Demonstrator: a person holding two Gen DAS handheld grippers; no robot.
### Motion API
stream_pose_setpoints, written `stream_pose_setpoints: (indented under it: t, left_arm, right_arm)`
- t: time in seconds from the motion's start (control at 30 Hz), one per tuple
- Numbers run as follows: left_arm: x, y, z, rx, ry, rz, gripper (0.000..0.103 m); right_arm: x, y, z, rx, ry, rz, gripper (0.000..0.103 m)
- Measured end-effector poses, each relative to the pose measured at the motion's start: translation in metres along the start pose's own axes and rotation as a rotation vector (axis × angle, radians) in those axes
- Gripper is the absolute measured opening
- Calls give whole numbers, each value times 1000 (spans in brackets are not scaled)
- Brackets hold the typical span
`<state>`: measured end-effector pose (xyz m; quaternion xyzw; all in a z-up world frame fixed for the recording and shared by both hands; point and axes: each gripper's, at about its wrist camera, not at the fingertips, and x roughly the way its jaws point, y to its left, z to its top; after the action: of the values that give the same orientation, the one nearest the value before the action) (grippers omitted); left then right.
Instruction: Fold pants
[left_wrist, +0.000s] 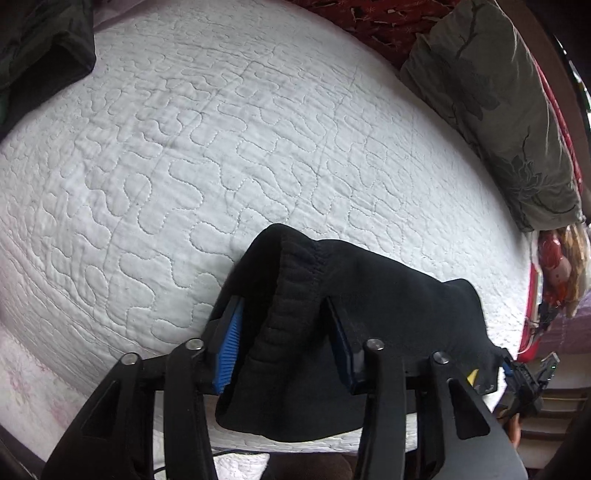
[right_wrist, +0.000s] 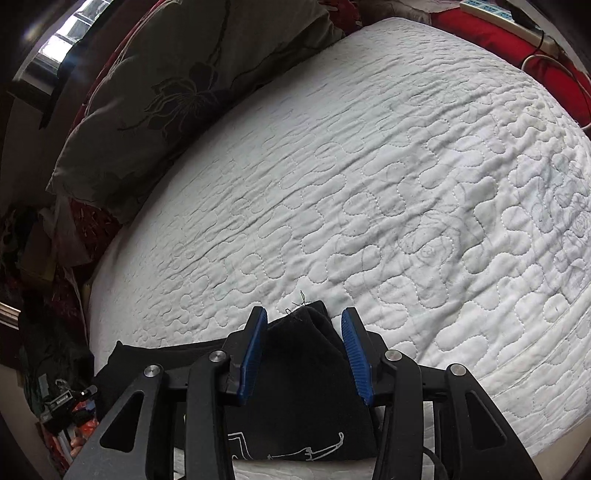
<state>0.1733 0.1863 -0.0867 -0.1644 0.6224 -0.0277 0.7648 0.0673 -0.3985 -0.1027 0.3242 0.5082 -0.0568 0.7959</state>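
Black pants (left_wrist: 369, 280) between spread jaws of both grippers, white quilt (left_wrist: 221, 147), olive pillow (right_wrist: 177, 81) beyond

White quilted bedspread (left_wrist: 258, 147), olive floral pillow (right_wrist: 177, 81), red blanket (right_wrist: 491, 40), power strip (right_wrist: 506, 11), dark garment (left_wrist: 40, 48)

Black fleece pants (left_wrist: 354, 295), ribbed waistband up, bunched at quilt's near edge, white print on one end (right_wrist: 306, 373).
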Motion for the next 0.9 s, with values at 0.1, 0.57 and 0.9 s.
stream_pose_setpoints:
  t: [0.1, 0.57, 0.9]
  left_arm:
    - [-6, -5, 2, 14, -56, 21, 26]
    - [-15, 27, -11, -143, -55, -31, 44]
    - [-63, 42, -46, -279, -131, -32, 44]
  right_arm:
    - [9, 11, -3, -77, 12, -58, 25]
    - [9, -1, -9, -2, -11, -8, 34]
    - [-36, -40, -18, 63, -52, 55, 47]
